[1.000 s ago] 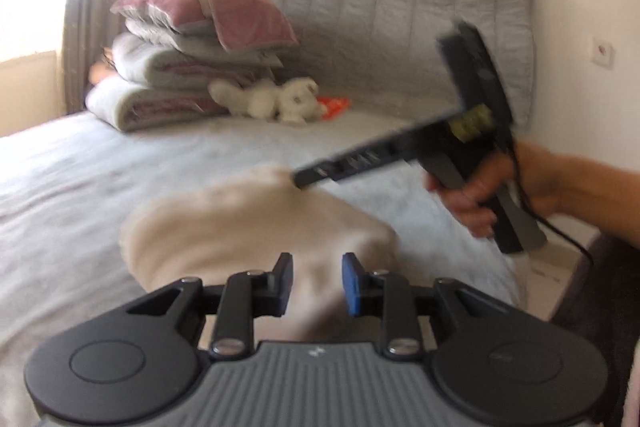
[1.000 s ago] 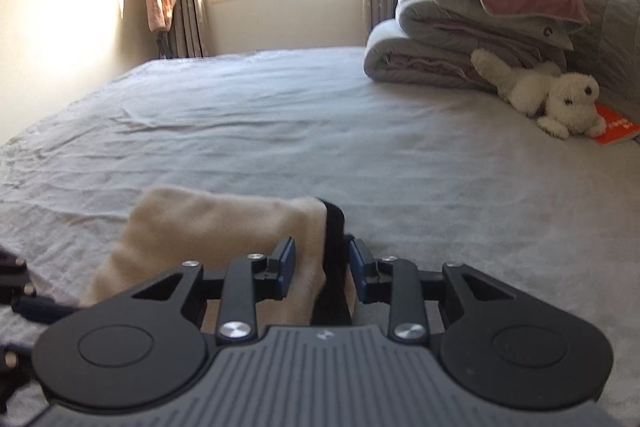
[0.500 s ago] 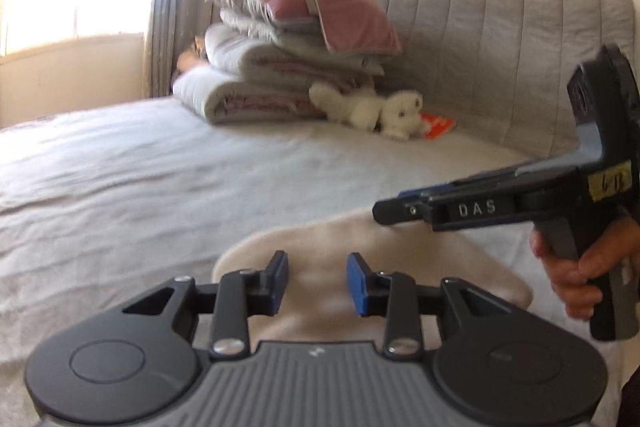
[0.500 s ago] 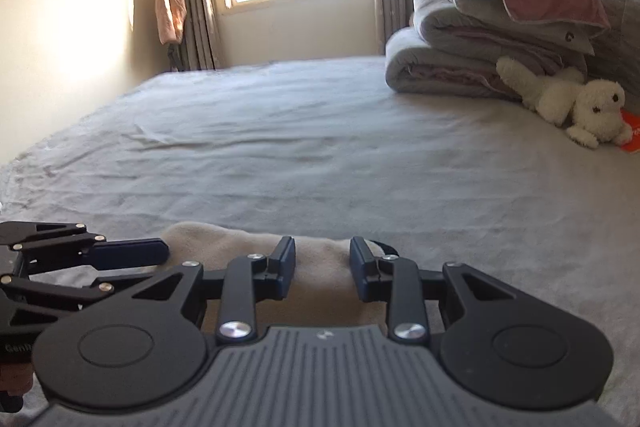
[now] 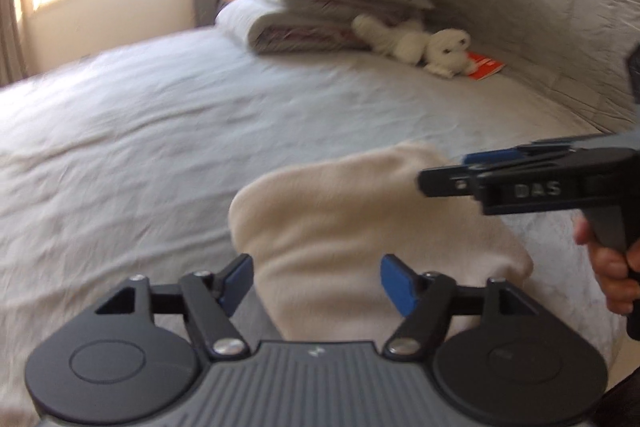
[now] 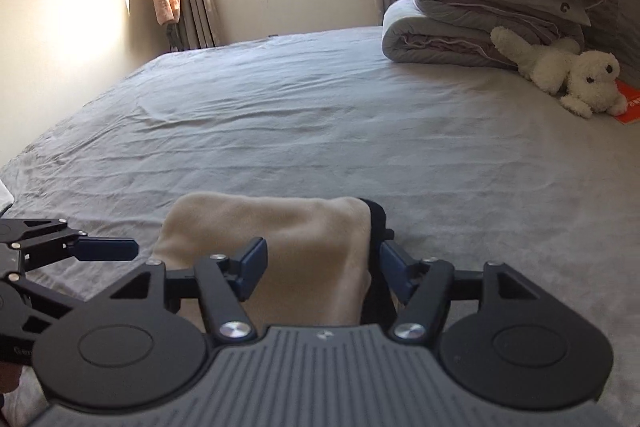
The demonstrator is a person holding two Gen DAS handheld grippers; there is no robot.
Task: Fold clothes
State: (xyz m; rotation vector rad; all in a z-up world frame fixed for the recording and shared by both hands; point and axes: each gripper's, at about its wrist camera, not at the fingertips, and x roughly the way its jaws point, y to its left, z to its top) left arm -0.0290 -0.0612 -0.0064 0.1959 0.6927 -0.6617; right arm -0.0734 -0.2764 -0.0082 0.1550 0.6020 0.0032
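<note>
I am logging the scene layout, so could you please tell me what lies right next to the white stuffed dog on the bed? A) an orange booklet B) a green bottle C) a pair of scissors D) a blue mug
A: beside the white stuffed dog, on the side away from the folded quilts, an orange booklet lies flat on the bed; no bottle, scissors or mug shows.

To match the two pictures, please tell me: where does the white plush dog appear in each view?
Left wrist: white plush dog, upper right of centre, below the folded bedding.
Right wrist: the dog at the far right edge, mid-height.
Shared landmark: orange booklet beside the dog.
</note>
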